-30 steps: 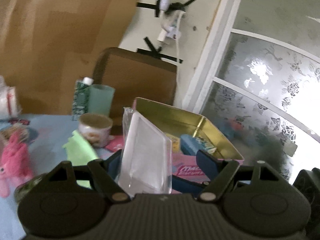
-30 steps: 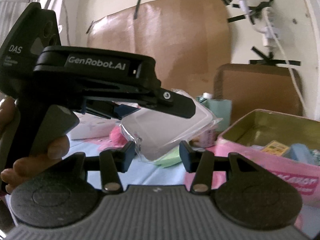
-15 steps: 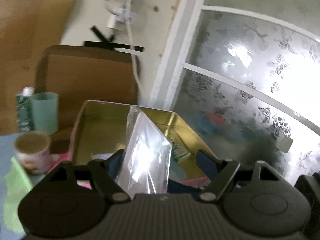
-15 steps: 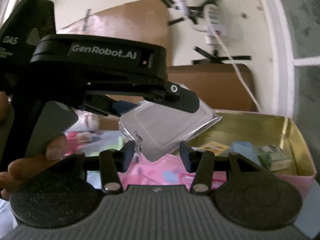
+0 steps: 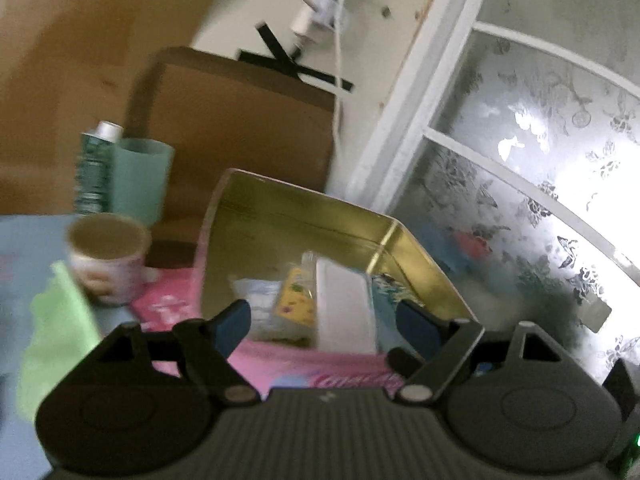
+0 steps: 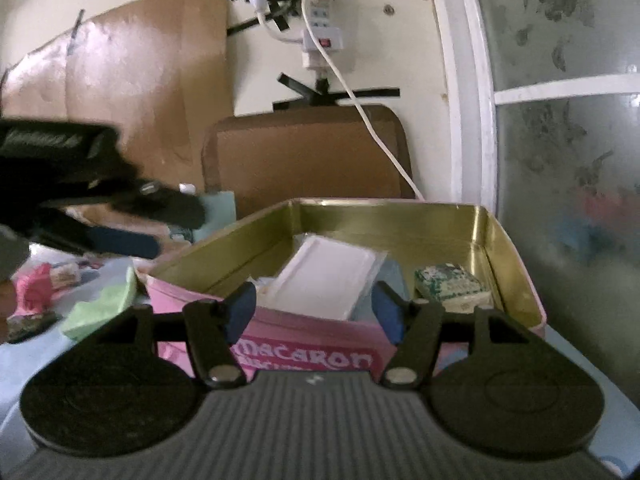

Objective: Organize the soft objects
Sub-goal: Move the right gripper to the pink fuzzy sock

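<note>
The right tool (image 6: 313,314) is opening and grips nothing. Just ahead of its fingers, the clear flat packet (image 6: 326,280) lies tilted inside the pink tin (image 6: 516,264), beside a small green packet (image 6: 450,286). The left tool (image 5: 326,326) is opening too, with nothing pressed between its pads; the tin is directly in front of it. To its left on the desk (image 5: 24,240) are a green cloth (image 5: 56,340) and a cup (image 5: 108,256).

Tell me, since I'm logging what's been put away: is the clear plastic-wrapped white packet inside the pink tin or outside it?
Inside. The clear plastic-wrapped white packet lies tilted within the pink tin's gold walls, touching neither hand-held gripper.
</note>
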